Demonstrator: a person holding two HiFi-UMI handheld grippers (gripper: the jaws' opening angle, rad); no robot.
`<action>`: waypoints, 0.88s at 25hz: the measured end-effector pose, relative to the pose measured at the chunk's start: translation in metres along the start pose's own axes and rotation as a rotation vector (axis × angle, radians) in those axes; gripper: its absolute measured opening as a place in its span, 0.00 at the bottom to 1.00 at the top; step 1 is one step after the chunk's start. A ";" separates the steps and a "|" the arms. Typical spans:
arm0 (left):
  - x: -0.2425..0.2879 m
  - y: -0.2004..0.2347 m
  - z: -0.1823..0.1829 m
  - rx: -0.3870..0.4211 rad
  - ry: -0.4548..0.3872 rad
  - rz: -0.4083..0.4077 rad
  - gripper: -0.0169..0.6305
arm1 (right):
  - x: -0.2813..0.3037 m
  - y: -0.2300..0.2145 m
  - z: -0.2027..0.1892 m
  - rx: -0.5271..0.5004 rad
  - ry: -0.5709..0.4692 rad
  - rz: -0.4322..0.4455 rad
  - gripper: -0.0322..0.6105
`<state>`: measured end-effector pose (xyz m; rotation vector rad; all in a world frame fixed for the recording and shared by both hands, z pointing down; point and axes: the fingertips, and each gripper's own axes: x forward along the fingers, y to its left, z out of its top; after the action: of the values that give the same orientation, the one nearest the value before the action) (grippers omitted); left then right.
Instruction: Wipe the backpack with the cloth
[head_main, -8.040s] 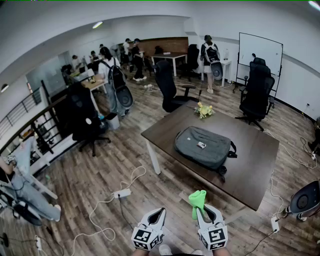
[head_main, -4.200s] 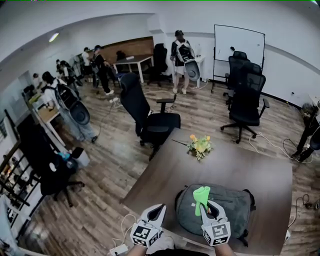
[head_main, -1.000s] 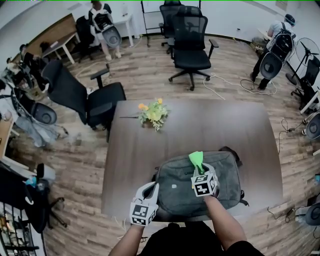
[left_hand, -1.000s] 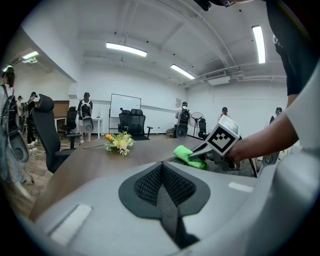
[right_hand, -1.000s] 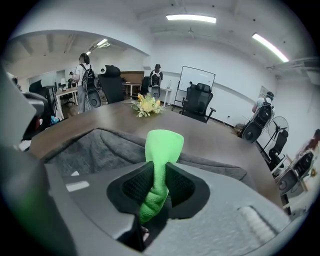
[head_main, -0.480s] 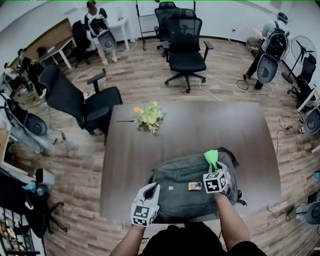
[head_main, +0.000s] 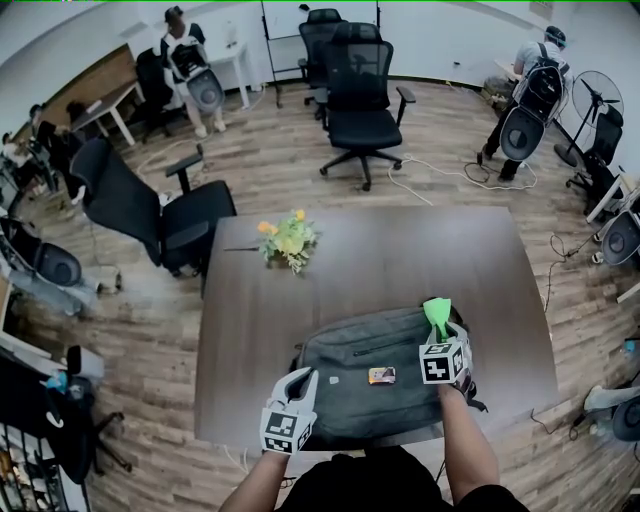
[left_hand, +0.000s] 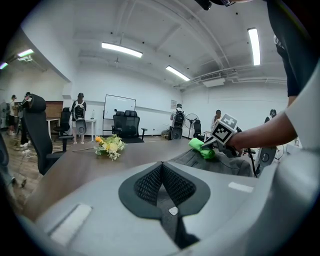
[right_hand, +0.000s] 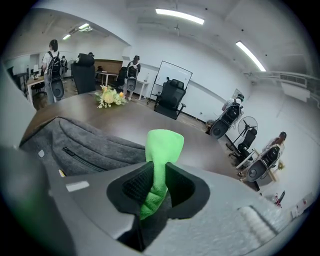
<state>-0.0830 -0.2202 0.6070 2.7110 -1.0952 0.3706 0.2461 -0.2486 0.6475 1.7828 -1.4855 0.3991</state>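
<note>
Nearest the person, the left hand-held gripper (head_main: 301, 378) hangs over the near-left edge of the backpack (head_main: 360, 390). Its jaws are pressed together with nothing between them. The right hand-held gripper (head_main: 438, 332) is clamped on the green cloth (head_main: 436, 309), which stands out past the jaws as a bunched tuft at the backpack's far-right corner.

The cloth looks light, soft and floppy. Pinched at one end like this, it probably gives only a small wiping face, and it could fold under when dragged. The grey backpack lies flat on the bench (head_main: 400, 250) at its near edge. Its fabric looks soft and yielding and rather grippy, so it may wrinkle or creep under a stroke. The free gripper could steady it at the near edge or by a strap.

Whether the cloth touches the fabric is hard to settle. In the left gripper view it seems to rest there. A small tag (head_main: 381, 375) on the backpack is too small to identify. The person's body cuts off the pack's near side. Beyond, flowers (head_main: 285, 240) lie on the bench.
</note>
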 end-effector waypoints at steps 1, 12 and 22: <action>0.001 0.000 0.000 0.002 -0.001 0.001 0.06 | -0.001 -0.001 0.000 0.003 -0.004 -0.001 0.17; 0.000 -0.001 -0.008 -0.019 0.018 0.024 0.06 | -0.028 0.052 0.019 0.021 -0.122 0.107 0.17; -0.014 0.004 -0.025 -0.042 0.046 0.047 0.06 | -0.062 0.147 0.021 0.005 -0.183 0.343 0.17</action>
<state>-0.0991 -0.2074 0.6267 2.6310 -1.1431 0.4102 0.0868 -0.2243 0.6448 1.6022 -1.9308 0.4178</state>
